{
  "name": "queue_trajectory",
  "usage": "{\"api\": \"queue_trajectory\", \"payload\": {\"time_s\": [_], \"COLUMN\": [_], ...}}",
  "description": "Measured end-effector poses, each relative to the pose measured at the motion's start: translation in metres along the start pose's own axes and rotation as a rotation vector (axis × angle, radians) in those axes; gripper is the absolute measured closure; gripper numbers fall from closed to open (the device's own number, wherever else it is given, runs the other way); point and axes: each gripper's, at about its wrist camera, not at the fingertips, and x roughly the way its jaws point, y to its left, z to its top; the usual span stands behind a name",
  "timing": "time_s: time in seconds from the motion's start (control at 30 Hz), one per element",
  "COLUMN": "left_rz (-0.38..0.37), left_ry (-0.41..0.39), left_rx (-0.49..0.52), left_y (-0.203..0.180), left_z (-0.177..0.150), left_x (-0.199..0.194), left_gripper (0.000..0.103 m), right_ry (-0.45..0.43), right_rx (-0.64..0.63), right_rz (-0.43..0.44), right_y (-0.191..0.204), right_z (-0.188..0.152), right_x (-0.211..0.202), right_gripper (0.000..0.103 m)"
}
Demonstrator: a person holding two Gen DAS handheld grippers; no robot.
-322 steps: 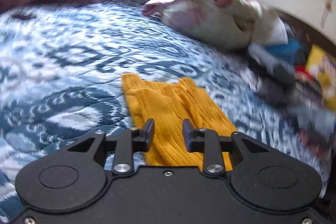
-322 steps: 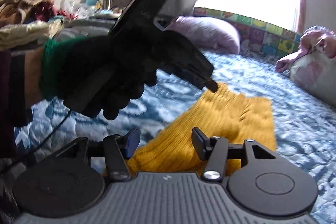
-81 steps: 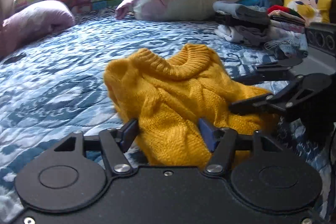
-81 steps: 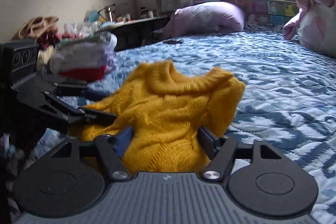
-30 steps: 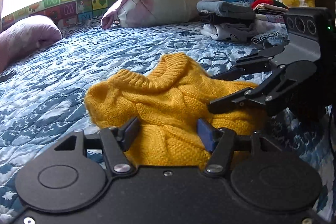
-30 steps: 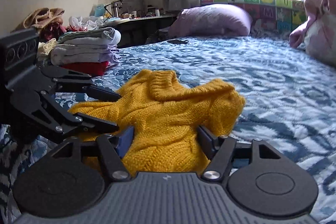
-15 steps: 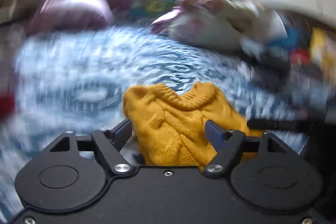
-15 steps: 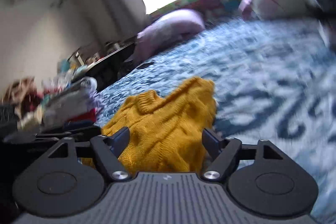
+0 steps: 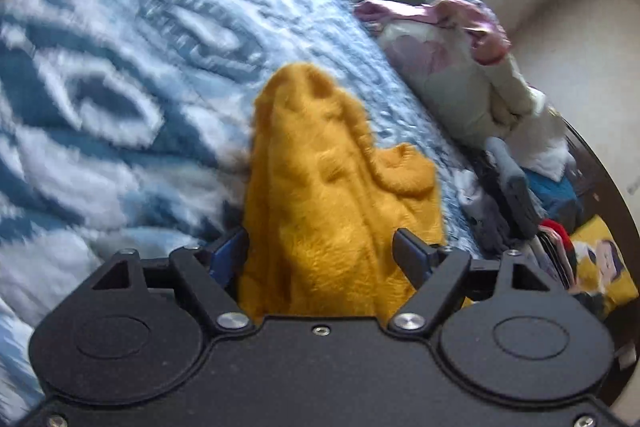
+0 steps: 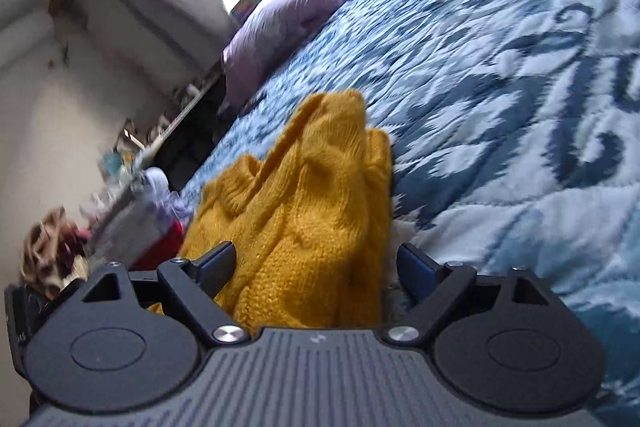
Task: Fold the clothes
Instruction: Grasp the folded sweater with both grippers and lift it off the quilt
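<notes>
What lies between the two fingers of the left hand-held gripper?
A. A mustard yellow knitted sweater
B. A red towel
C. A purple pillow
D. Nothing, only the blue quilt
A: in the left wrist view the mustard yellow knitted sweater fills the gap between the fingers of the left hand-held gripper, lying on the blue patterned quilt.

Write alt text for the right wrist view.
A bunched mustard-yellow cable-knit sweater lies between the wide-open black fingers of the right gripper, whose jaws have just been opening. It rests on a blue-and-white patterned quilt, the view tilted, with a lilac pillow beyond.
</notes>
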Motion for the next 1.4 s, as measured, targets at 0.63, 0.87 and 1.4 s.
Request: {"api": "queue_trajectory", "payload": {"time_s": [0.63, 0.87, 1.4], "left_rz": [-0.071, 0.049, -0.042], "left_ry": [-0.055, -0.022, 0.035], "left_rx": [-0.092, -0.102, -0.068], "left_y": [-0.009, 0.007, 0.015], "left_z": [0.004, 0.009, 0.004], "left_x": [-0.036, -0.046, -0.037], "left_gripper": [0.06, 0.034, 0.054], "right_ry": [-0.02, 0.051, -0.008], "right_rx": [-0.018, -0.038, 0.034], "right_rz": [0.101, 0.019, 0.091], "right_y": [0.03, 0.046, 0.035], "right_z": [-0.007, -0.008, -0.039], "right_x": [-0.011, 0.001, 0.001], "right_gripper": [0.048, 0.026, 0.045]}}
